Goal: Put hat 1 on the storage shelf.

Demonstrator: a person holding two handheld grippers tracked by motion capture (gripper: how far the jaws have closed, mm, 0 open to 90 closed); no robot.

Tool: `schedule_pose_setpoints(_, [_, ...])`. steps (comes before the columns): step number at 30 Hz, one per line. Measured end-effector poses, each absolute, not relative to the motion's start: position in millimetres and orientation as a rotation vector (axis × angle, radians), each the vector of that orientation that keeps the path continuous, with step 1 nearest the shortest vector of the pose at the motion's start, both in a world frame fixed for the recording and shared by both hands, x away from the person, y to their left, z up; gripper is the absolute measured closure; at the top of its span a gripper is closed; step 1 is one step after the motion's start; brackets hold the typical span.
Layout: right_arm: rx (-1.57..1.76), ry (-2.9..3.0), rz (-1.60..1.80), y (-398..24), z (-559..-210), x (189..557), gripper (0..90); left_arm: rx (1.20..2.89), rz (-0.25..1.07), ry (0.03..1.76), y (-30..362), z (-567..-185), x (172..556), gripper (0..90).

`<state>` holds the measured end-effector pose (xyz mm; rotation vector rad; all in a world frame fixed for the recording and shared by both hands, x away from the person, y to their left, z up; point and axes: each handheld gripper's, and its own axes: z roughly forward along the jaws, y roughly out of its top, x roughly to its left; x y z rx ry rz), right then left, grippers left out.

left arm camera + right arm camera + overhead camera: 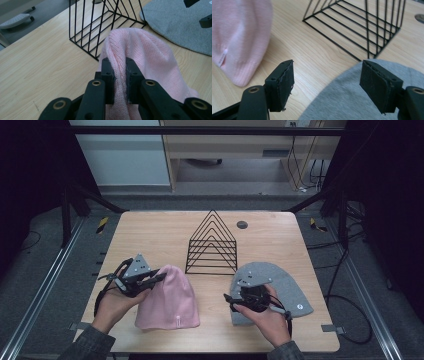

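Observation:
A pink knit hat [170,302] lies at the table's front left. My left gripper [159,277] is shut on a fold of the pink hat [145,50] near its crown; in the left gripper view the fabric is pinched between the two pads of the left gripper [119,67]. At the front right a grey hat [285,280] lies flat. My right gripper [231,302] is over its near left edge. In the right gripper view the right gripper [328,80] stands open, with bare wood and the edge of the grey hat [347,100] below the gap and nothing between the pads.
A black wire rack [212,245] with a triangular shape stands at the middle of the wooden table [150,230], between and behind the two hats. A small round grommet [242,224] sits behind it. Cables trail on the floor at the right.

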<state>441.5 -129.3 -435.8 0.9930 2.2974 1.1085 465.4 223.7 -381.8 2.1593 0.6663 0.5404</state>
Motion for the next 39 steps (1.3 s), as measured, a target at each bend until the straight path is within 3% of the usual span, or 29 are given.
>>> schedule_pose_setpoints(10, [0.900, 2.287, 1.136, -102, -418, 443, 30.6, 2.164, 0.589, 0.626, 220, -345, 467, 80.3])
schedule_pose_setpoints(21, [0.815, 2.298, 1.214, -76, -407, 452, 40.0, 2.140, 0.666, 0.581, 220, -308, 471, 80.3])
schedule_pose_setpoints(31, [0.759, 2.374, 1.260, -50, -399, 469, 41.6, 2.047, 0.686, 0.567, 224, -265, 477, 80.2])
schedule_pose_setpoints(39, [0.710, 2.398, 1.323, -28, -365, 496, 39.0, 1.971, 0.668, 0.540, 232, -224, 484, 80.1])
